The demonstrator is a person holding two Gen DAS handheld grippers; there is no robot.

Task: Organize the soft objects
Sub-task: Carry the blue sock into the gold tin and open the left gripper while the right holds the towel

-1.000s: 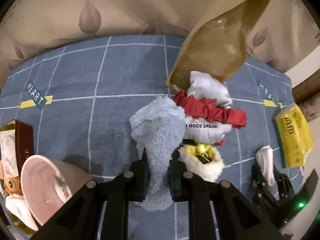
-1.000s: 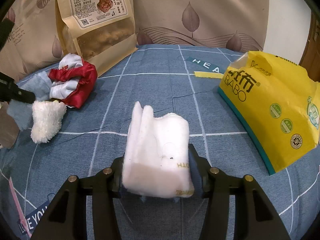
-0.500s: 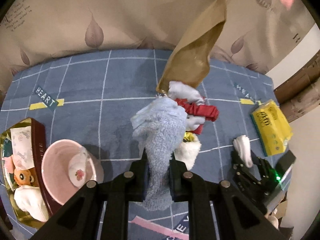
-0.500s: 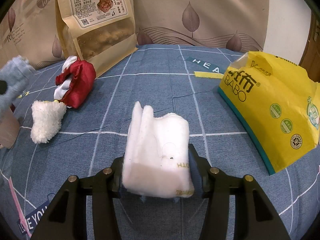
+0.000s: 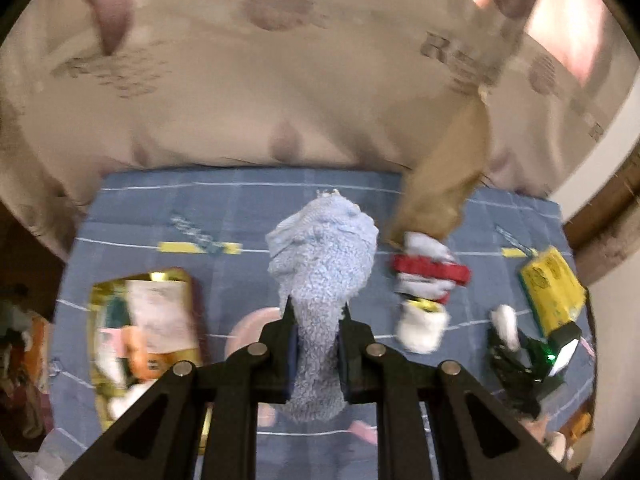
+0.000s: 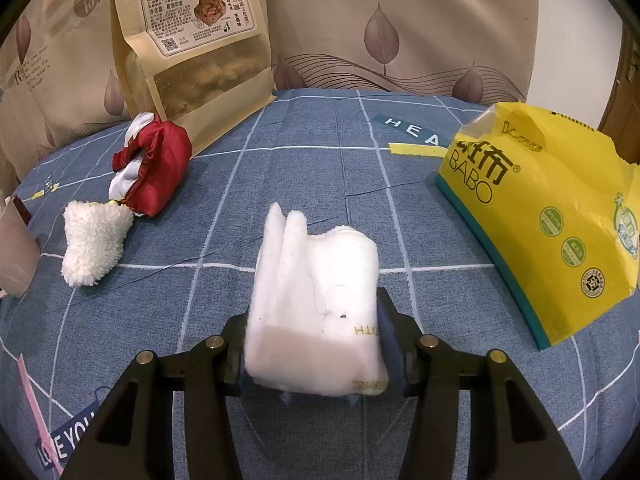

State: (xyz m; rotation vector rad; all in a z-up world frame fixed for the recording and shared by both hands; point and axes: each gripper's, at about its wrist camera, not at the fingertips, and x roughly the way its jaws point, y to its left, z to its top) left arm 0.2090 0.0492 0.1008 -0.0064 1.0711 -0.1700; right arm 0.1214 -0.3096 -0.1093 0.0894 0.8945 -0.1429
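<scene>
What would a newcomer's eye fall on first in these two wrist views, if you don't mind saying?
Probably the fuzzy blue sock clamped in the left gripper, dangling above the blue checked cloth. Next, the folded white cloth pinched in the right gripper, with the bright yellow tissue pack to its right.

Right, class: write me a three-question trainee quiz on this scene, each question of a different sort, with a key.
1. True or false: the left gripper is shut on the fluffy light-blue sock.
2. What does the right gripper hold? A) folded white cloth B) yellow tissue pack C) red fabric bundle
3. Fill in: the fluffy white sock lies on the blue ____ cloth.

Key: 1 true; 2 A; 3 checked.
</scene>
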